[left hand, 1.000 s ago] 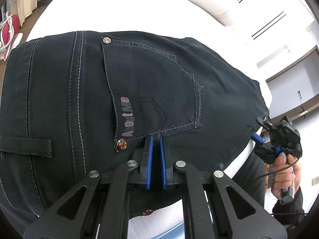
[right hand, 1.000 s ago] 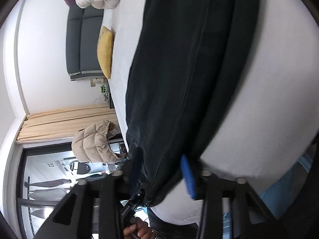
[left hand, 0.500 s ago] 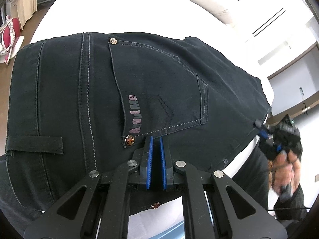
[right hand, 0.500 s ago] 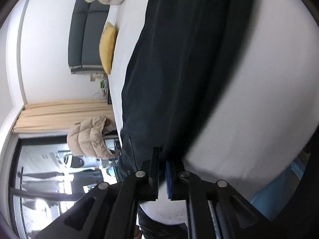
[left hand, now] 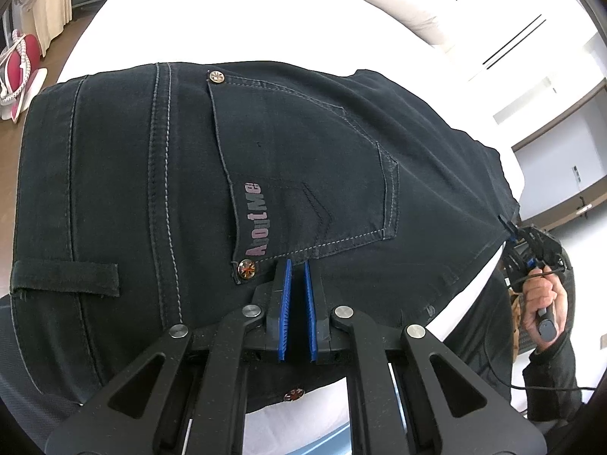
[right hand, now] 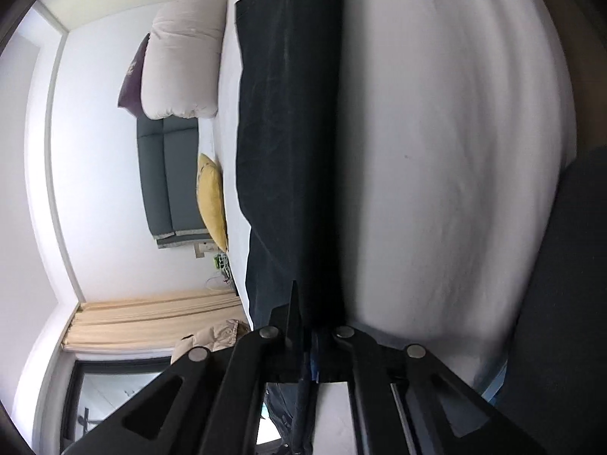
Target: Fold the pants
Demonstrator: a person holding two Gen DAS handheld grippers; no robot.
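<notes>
Black pants (left hand: pixel 273 174) lie on a white bed (left hand: pixel 197 19), back pocket up, with the waistband near me. My left gripper (left hand: pixel 297 265) is shut on the waistband edge just below the pocket. My right gripper (left hand: pixel 510 227) shows at the right of the left wrist view, shut on the far corner of the pants. In the right wrist view the pants (right hand: pixel 288 151) run away from my right gripper (right hand: pixel 305 326), whose jaws are pinched on the fabric edge, which is lifted off the bed (right hand: pixel 447 151).
A white duvet (right hand: pixel 182 57), a yellow cushion (right hand: pixel 212 197) and a grey headboard (right hand: pixel 167 178) are at the head of the bed. Beige curtains (right hand: pixel 151 318) and wooden floor (left hand: pixel 57 49) lie beyond the bed.
My right gripper has closed on the pants' corner and lifted it, swinging its view. My left gripper stays shut on the waistband, and the pants have shifted slightly in its view.
</notes>
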